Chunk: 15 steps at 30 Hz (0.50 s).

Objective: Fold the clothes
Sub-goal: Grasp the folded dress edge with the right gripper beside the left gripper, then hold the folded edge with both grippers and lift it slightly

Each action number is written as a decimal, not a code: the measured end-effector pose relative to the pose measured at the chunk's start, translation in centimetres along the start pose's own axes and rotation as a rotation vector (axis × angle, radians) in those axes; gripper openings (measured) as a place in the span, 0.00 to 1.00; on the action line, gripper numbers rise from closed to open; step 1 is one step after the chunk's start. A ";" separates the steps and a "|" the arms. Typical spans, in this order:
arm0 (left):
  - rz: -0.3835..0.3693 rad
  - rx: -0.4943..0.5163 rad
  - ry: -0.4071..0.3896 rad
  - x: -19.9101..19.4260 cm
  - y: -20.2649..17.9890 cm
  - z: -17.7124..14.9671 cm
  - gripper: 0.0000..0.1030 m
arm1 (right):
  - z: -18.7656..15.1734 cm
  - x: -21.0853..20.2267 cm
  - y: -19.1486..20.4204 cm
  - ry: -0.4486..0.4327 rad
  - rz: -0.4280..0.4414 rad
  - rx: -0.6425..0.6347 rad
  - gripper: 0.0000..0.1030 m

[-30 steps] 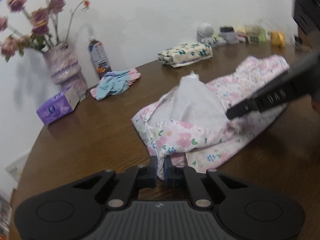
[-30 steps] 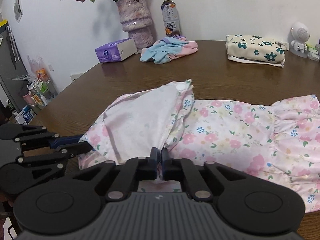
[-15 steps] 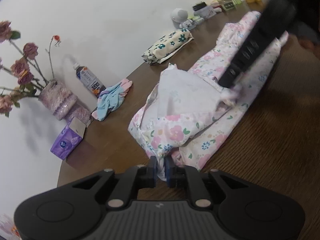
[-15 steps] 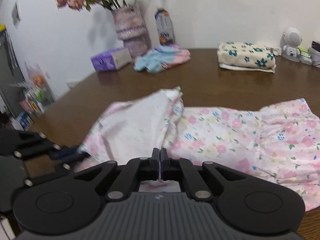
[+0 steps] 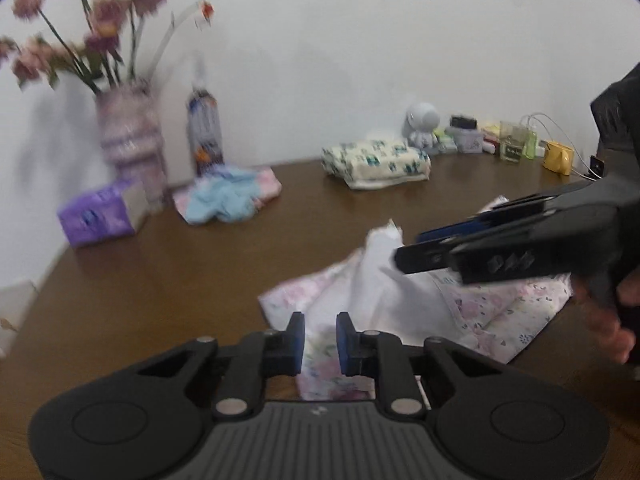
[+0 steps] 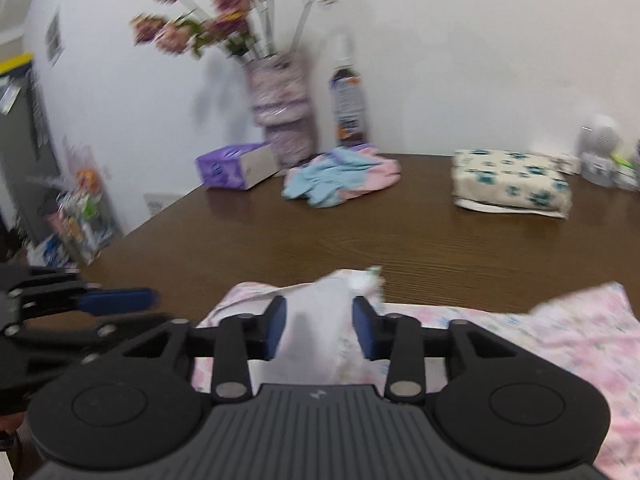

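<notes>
1. A pink floral cotton garment (image 6: pixel 568 336) is lying on the brown wooden worktop (image 6: pixel 328 240), spread toward the right side in the right wrist view; one part of it is turned over and is showing its pale white inner side (image 5: pixel 380 280), which is standing up in a small peak.

2. The left gripper (image 5: pixel 320 336) is hovering low over the near edge of the garment; its jaws are standing apart with a narrow gap, having just been closing a little; cloth is showing in the gap, but the blue pads (image 5: pixel 297 340) are not pressing on it, so the garment is released.

3. The right gripper (image 6: pixel 320 326) is also standing with its jaws parted, having just been opening; the white folded part is lying between the pads (image 6: pixel 277 326) without being clenched.

4. In the left wrist view, the right gripper (image 5: pixel 412 252) is reaching in from the right, just above the white peak; a hand (image 5: pixel 612 312) is holding it at the edge.

5. At the far side of the worktop a folded cream cloth with dark green flowers (image 6: pixel 510 184) is resting well apart from the garment; a crumpled blue and pink cloth (image 6: pixel 340 178) is lying near a purple tissue box (image 6: pixel 236 166), a lilac vase with dried pink flowers (image 6: pixel 282 112) and a dark drink bottle (image 6: pixel 348 104); both views are blurred.
</notes>
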<state>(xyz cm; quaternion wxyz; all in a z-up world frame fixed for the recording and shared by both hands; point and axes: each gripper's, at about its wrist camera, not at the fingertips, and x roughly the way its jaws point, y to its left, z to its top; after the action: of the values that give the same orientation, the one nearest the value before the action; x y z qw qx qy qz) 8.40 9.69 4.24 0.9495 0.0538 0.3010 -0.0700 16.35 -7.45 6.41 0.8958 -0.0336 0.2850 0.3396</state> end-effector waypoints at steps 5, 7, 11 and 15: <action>-0.007 0.009 0.069 2.3 -0.6 -1.1 0.15 | -1.4 2.6 0.0 0.108 -0.073 -0.025 0.07; -0.006 -0.002 0.068 2.5 -0.6 -1.3 0.15 | -1.9 3.1 -0.6 0.121 -0.064 -0.010 0.06; -0.004 -0.093 0.004 0.5 0.3 -1.8 0.26 | -2.4 3.2 -0.6 0.110 -0.059 -0.022 0.06; 0.032 -0.245 0.001 -1.1 2.4 -2.8 0.46 | -2.8 2.5 -1.5 0.080 -0.032 0.018 0.07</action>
<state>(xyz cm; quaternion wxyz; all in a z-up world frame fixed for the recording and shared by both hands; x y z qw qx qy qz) 6.35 12.61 2.76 0.9498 -0.0578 0.3068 -0.0174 17.45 -7.89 2.57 0.8893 -0.0435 0.3229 0.3210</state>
